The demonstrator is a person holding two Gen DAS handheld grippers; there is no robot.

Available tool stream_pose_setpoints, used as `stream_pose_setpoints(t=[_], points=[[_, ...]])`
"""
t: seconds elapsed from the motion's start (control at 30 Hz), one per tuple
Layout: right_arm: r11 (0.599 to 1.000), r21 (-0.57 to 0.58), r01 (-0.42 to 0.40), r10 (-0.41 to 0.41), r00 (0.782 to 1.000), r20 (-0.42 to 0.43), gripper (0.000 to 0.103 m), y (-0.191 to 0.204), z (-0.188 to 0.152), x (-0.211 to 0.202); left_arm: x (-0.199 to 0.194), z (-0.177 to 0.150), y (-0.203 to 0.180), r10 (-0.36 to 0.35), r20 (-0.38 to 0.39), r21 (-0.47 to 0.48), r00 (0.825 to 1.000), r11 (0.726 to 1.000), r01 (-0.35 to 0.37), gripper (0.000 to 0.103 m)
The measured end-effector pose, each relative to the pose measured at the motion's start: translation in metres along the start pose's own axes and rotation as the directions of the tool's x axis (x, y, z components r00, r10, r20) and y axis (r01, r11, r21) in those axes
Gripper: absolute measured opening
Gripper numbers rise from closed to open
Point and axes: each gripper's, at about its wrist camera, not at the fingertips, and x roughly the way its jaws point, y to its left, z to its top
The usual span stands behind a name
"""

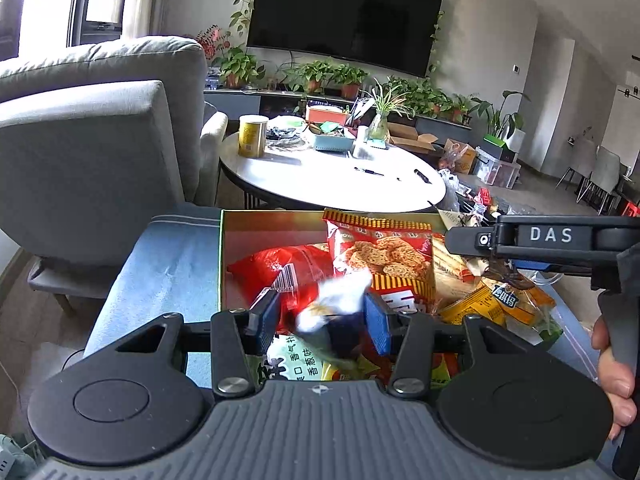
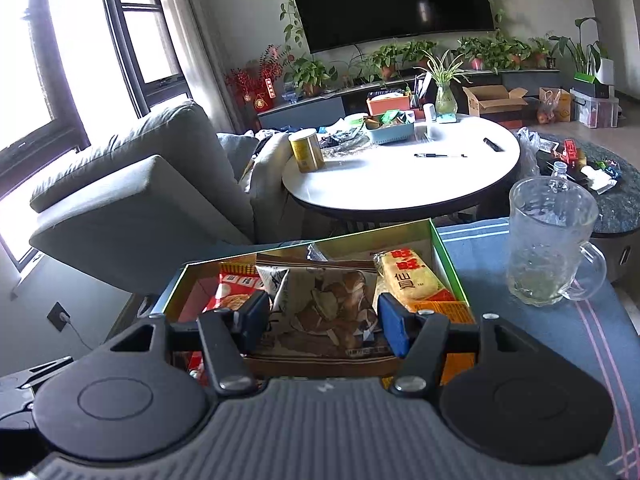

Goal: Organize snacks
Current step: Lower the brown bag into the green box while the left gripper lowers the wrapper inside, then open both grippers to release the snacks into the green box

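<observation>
- Blue-padded fingers of the left claw (image 1: 325, 320) pinch a small crumpled packet (image 1: 336, 306), white above and dark below; it is blurred, so its print cannot be read.
- The packet hangs over the open box (image 1: 221, 264) at the lower centre of the left wrist view; the claw's body cuts off the box's near edge.
- Inside the box, a red bag (image 1: 276, 268) with a barcode lies at the left, partly behind the left finger.
- A red-and-yellow cracker bag (image 1: 384, 256) stands tilted behind the packet; its lower part is covered by the packet and the right finger.
- Green, yellow and orange wrappers near the bottom edge are mostly hidden under the claw.
- The right claw (image 2: 322, 322), seen whole only in the right wrist view, stands spread over a brown mushroom-print bag (image 2: 328, 304); its pads sit beside the bag, and contact cannot be made out.
- A yellow rice-cracker pack (image 2: 412, 280) lies at the right end of the box, its near end behind the right pad.
- In the left wrist view only a hand (image 1: 616, 376) at the right edge shows, cropped by the frame.
- A glass mug (image 2: 552, 244) stands on the blue cloth (image 2: 540, 340) right of the box, apart from it.
- The round white tabletop (image 2: 400, 176) lies beyond, its small clutter too far to name.
</observation>
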Motion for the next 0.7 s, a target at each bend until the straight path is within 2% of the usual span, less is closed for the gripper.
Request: stream_pose_setpoints(t=[0.27,0.53,0.7], points=[[0.999,0.025,0.031,-0.031,1.000,0.005,0.078,-0.003,0.002,0.013,0.005,0.001,0.006,0.008,0.008,-0.013,1.000,1.000,-0.008,0.044],[0.998,0.055,0.031,-0.032,0.999,0.013,0.078,-0.007,-0.001,0.005,-0.009,0.002,0.008,0.012,0.036,-0.023,0.999,1.000,-0.011,0.045],[0.998,0.065,0.026,-0.027,0.999,0.017,0.078,-0.007,-0.001,-0.006,-0.023,0.000,0.002,-0.005,0.054,-0.009,0.999,1.000,0.005,0.052]])
